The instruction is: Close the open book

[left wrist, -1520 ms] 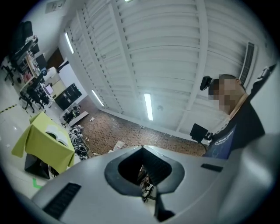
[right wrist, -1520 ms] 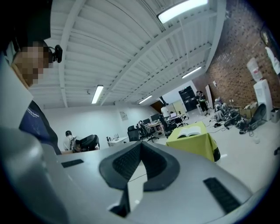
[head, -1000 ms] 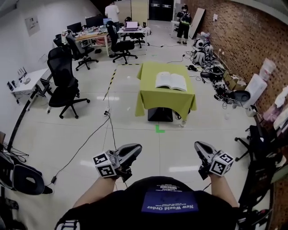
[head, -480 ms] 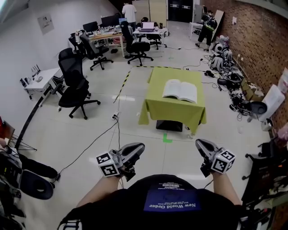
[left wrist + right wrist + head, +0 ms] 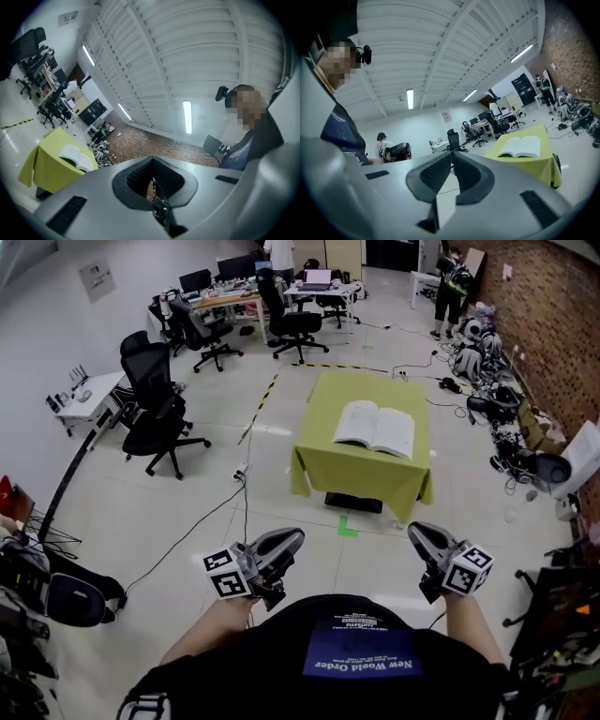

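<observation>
**Open book lying on green table, both grippers shut and empty, well short of it**

Head view: one open book (image 5: 375, 427) is lying flat, pages up, on one table (image 5: 361, 474) that is wearing a yellow-green cloth, toward its far right part. Two grippers are showing at the bottom edge, each carrying one marker cube. The left gripper (image 5: 286, 542) and the right gripper (image 5: 420, 535) are both pointing toward the table, well apart from it, with bare floor between. Both are holding nothing. One green floor mark (image 5: 347, 526) is sitting just in front of the table. At least four black office chairs (image 5: 159, 409) are standing to the left. Two people are standing at the far end, one in white (image 5: 279, 253) and one in dark clothes (image 5: 453, 282).

Left gripper view: the left gripper (image 5: 152, 161) is keeping its two jaws pressed together at the tips, with nothing between them. The one book (image 5: 75, 157) is showing far off at lower left on the table (image 5: 44, 168). Three ceiling light strips (image 5: 187, 117) are glowing.

Right gripper view: the right gripper (image 5: 452, 154) is also closing its two jaws tip to tip, gripping nothing. The one book (image 5: 521, 146) is lying open at the right on the table (image 5: 536, 165), well beyond the jaws. Three light strips (image 5: 411, 98) are glowing overhead.
</observation>
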The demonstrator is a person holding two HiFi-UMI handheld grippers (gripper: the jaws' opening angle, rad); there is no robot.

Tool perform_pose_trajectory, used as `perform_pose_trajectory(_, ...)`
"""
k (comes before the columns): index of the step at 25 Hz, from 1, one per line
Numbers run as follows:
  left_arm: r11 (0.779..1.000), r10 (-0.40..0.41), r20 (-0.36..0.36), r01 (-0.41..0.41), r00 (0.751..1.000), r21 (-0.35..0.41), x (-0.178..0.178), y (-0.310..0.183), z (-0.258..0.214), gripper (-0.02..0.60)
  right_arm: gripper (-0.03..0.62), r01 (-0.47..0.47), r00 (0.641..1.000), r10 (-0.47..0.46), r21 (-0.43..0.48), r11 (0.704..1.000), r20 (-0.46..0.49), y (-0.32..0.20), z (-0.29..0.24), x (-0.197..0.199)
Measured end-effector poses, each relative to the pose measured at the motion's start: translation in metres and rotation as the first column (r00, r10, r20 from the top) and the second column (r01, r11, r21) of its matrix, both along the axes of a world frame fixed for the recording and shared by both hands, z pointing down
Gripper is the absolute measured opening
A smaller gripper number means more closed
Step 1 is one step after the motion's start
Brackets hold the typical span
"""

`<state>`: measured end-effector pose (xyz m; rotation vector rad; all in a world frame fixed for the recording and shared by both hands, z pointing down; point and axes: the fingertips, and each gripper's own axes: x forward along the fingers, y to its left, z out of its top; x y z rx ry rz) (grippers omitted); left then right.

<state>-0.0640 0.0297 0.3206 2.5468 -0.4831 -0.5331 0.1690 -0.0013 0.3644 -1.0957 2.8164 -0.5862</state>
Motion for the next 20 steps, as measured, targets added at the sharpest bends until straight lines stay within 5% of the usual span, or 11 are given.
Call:
perform_pose_trajectory(7,0.998,0.063,-0.028,-0.063,0.998,0.012,-0.006,-0.075,0.009,0.003,-0.005,-0.049,0.998,0.049,-0.013,0.999,-0.026,-0.058,0.008,-0.008)
perform_pose_trajectory(14,0.983,0.178,-0.024,-0.176,0.984,0.058,-0.050,-0.182,-0.013,0.003,-0.005,-0.158,0.987,0.159,0.042,0.987,-0.032,-0.141,-0.028,-0.047)
perform_pose_trajectory(20,0.964,0.263,-0.046,-0.261,0.964,0.045,-0.076,-0.245,-0.004,0.003,-0.005,-0.217,0.975,0.217,0.001,0.976,-0.036,-0.187,-0.012,-0.081)
